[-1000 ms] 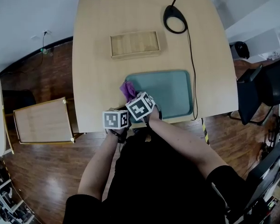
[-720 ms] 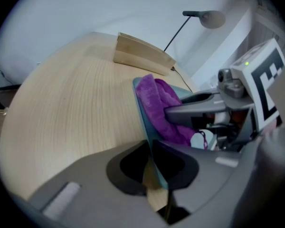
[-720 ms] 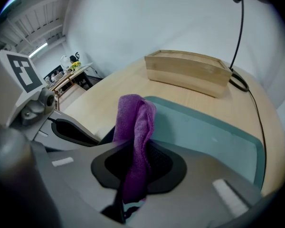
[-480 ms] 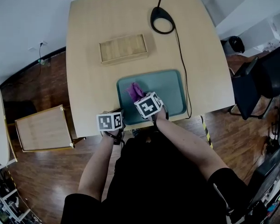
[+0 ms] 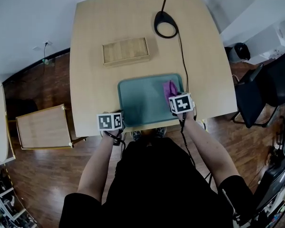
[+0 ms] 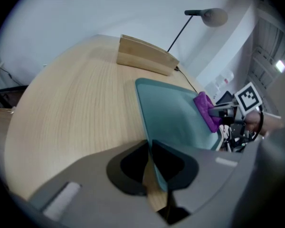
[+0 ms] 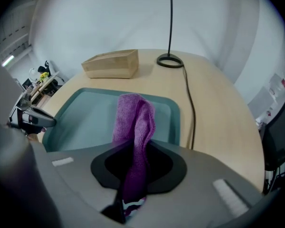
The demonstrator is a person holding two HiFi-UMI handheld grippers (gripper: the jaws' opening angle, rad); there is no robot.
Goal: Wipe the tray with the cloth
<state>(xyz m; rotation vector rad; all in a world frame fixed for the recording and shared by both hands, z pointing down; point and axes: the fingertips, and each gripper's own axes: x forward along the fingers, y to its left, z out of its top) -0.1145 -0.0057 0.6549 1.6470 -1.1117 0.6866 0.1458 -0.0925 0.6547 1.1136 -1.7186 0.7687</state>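
Note:
A teal tray [image 5: 142, 101] lies near the front edge of the light wooden table [image 5: 95, 80]. My left gripper [image 5: 117, 116] sits at the tray's near left corner. In the left gripper view its jaws [image 6: 150, 149] have just been closing, and the tray's rim [image 6: 157, 172] is pinched between them. My right gripper [image 5: 175, 99] is over the tray's right side, shut on a purple cloth [image 5: 169, 88]. In the right gripper view the cloth [image 7: 134, 122] runs out of the jaws [image 7: 135, 148] and lies on the tray floor [image 7: 85, 113].
A wooden box [image 5: 125, 51] lies behind the tray. A black lamp base [image 5: 165, 24] stands at the far side, and its cable [image 5: 186, 70] runs down just right of the tray. A wooden crate [image 5: 42, 126] stands on the floor at left, a black chair [image 5: 268, 87] at right.
The right gripper has dragged the purple cloth from the tray's left side across to its right side. The left gripper has stayed at the near left corner.

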